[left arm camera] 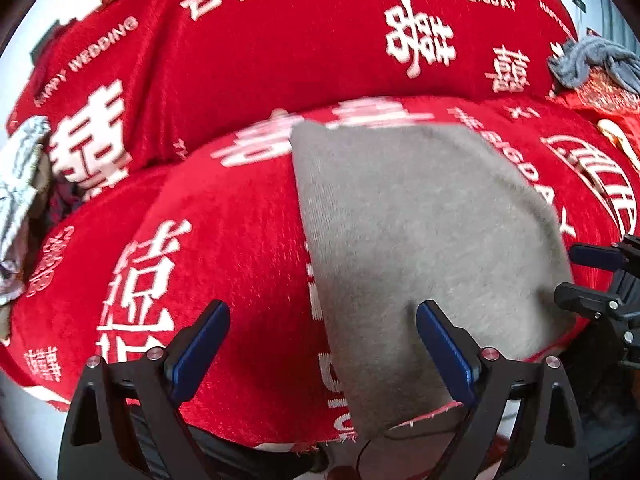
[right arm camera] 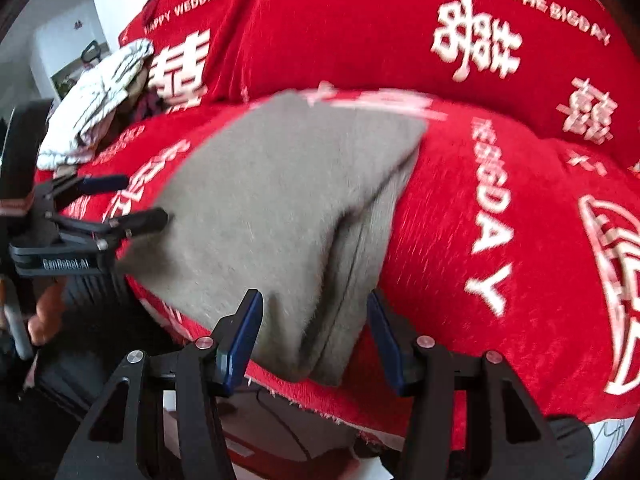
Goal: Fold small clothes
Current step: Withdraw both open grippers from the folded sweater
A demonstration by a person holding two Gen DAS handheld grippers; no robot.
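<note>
A grey fuzzy garment [left arm camera: 424,248] lies folded on a red sofa cover with white lettering [left arm camera: 224,264]; it also shows in the right wrist view [right arm camera: 280,216], with a folded layer along its right side. My left gripper [left arm camera: 322,344] is open over the garment's near left edge, one blue pad on the red cover and one on the cloth. My right gripper [right arm camera: 316,332] is open, its pads either side of the garment's near corner. Each gripper shows in the other's view, the right one [left arm camera: 592,276] and the left one [right arm camera: 124,200], both open.
A pile of striped white clothes [left arm camera: 20,208] lies at the left end of the sofa, also in the right wrist view [right arm camera: 96,100]. A crumpled grey-blue cloth [left arm camera: 592,64] lies at the far right. The sofa's front edge [left arm camera: 280,444] is just ahead of the grippers.
</note>
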